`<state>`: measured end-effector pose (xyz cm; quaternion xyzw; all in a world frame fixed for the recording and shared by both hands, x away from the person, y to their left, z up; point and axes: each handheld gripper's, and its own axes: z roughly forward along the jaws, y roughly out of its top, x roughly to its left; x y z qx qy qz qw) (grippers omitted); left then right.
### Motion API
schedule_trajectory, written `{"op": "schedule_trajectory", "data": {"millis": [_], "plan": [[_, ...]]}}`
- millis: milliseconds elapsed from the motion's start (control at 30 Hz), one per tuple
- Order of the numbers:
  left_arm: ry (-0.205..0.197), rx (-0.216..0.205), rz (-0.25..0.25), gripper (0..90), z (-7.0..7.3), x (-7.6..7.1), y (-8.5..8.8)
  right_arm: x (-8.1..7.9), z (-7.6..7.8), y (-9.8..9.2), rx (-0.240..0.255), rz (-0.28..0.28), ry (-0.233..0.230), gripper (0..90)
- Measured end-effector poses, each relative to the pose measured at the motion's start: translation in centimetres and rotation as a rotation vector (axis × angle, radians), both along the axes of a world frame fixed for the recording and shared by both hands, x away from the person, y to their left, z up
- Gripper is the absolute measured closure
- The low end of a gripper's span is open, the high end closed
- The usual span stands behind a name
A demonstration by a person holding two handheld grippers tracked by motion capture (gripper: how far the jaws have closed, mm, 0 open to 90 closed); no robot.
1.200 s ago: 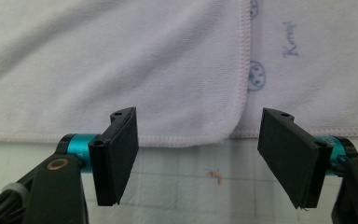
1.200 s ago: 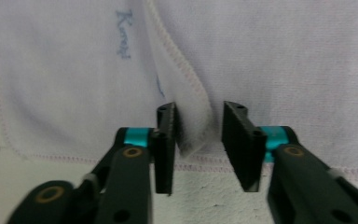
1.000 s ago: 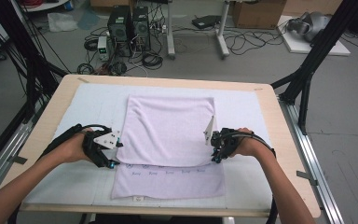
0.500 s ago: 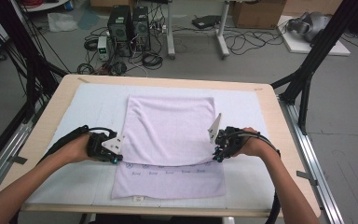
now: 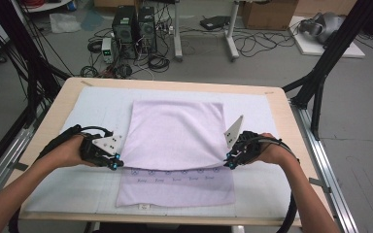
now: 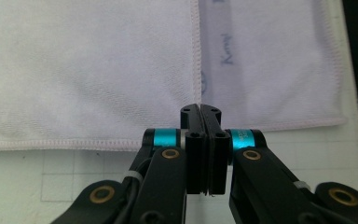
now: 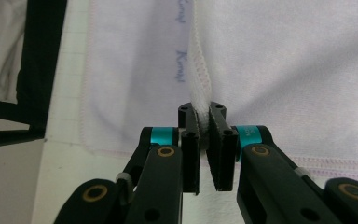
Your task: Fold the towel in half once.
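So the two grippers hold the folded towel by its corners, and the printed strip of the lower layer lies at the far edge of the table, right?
Not quite. The left gripper and the right gripper do pinch the towel, but the high view shows the printed strip at the near edge, towards the person.

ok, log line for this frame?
left gripper: shut on towel corner | right gripper: shut on towel corner | fold: partial

Both forearms are stretched in from the bottom corners of the high view; the left gripper is held at centre left, jaws just pressed together; the right gripper is clamped at centre right.
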<state>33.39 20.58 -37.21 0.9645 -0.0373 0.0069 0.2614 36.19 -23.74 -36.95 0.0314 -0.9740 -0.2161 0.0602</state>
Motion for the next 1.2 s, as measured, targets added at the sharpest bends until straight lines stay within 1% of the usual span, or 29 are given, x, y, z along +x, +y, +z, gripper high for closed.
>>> {"op": "schedule_trajectory", "data": {"millis": [67,100,133,200,300,367,400,433,533,567,633,667,700,733,800,833,867,900,933,967,1000,1033,1067,1100,1133,1200], "plan": [[0.009,-0.01,-0.022,88.4,0.5,-0.6,0.1,-0.5,0.1,-0.2,-0.003,0.007,0.003,84.7],[0.017,-0.018,-0.027,88.3,0.6,-1.0,0.2,-0.7,0.1,-0.2,0.014,0.024,-0.004,84.7],[0.019,-0.017,-0.037,88.4,0.7,-1.2,0.2,-1.2,0.3,-0.4,0.017,0.02,0.003,84.7],[0.027,-0.021,-0.068,88.3,0.7,-1.9,0.2,-1.8,0.4,-0.6,0.021,0.028,0.001,84.7],[0.034,-0.016,-0.09,88.3,0.6,-2.7,0.1,-3.1,0.6,-0.8,0.018,0.038,0.006,84.6],[0.036,-0.017,-0.107,88.4,0.4,-3.1,0.0,-3.9,0.5,-0.8,0.012,0.047,0.001,84.6],[0.044,-0.012,-0.11,88.3,0.4,-3.3,-0.1,-4.2,0.4,-0.8,0.014,0.057,-0.002,84.6],[0.051,-0.007,-0.122,88.3,0.4,-3.5,-0.1,-4.5,0.2,-0.7,0.014,0.061,0.004,84.6],[0.059,-0.02,-0.142,88.4,0.4,-4.1,0.0,-5.7,-0.1,-0.6,0.0,0.078,0.012,84.6],[0.06,-0.026,-0.146,88.4,0.4,-4.3,0.0,-5.9,-0.2,-0.6,0.007,0.088,0.008,84.6],[0.073,-0.02,-0.156,88.3,0.4,-4.7,0.1,-6.5,-0.4,-0.6,0.008,0.09,0.016,84.7],[0.078,-0.03,-0.163,88.4,0.3,-4.9,0.1,-6.6,-0.5,-0.7,0.012,0.09,0.02,84.6],[0.092,-0.024,-0.175,88.3,0.2,-5.2,0.1,-6.8,-0.6,-0.7,0.01,0.096,0.026,84.7],[0.098,-0.029,-0.186,88.3,-0.1,-5.5,0.0,-7.0,-0.7,-0.6,0.008,0.107,0.034,84.7],[0.114,-0.017,-0.202,88.3,-0.6,-5.7,-0.2,-7.4,-1.1,-0.6,-0.005,0.118,0.045,84.6],[0.107,-0.021,-0.203,88.2,-0.9,-5.7,-0.2,-7.4,-1.3,-0.6,-0.009,0.121,0.047,84.1],[0.097,-0.031,-0.202,87.1,-1.2,-5.8,-0.2,-7.4,-1.5,-0.6,-0.013,0.109,0.043,79.3],[0.099,-0.038,-0.213,82.3,-1.5,-5.7,-0.2,-7.3,-1.7,-0.7,-0.013,0.101,0.035,70.5],[0.097,-0.053,-0.217,73.5,-1.6,-5.7,-0.1,-7.3,-1.9,-0.7,-0.013,0.103,0.029,65.4],[0.108,-0.065,-0.202,65.2,-1.8,-5.6,0.0,-7.5,-2.0,-0.8,-0.016,0.096,0.046,63.2],[0.113,-0.087,-0.199,58.5,-1.8,-5.5,0.2,-7.6,-2.1,-0.9,-0.014,0.103,0.069,59.3],[0.106,-0.106,-0.198,56.1,-1.8,-5.5,0.4,-7.9,-2.1,-1.0,-0.009,0.104,0.085,54.8],[0.09,-0.117,-0.194,53.5,-1.7,-5.3,0.7,-7.9,-2.1,-1.2,-0.001,0.1,0.075,49.5],[0.078,-0.142,-0.165,49.5,-1.7,-5.1,1.0,-8.0,-1.9,-1.4,0.009,0.071,0.056,45.4],[0.073,-0.169,-0.141,46.0,-1.5,-4.8,1.4,-7.8,-1.6,-1.8,0.03,0.04,0.039,43.1],[0.04,-0.223,-0.085,42.4,-1.3,-4.2,2.1,-7.6,-1.1,-2.5,0.103,-0.015,0.009,37.7]]}}
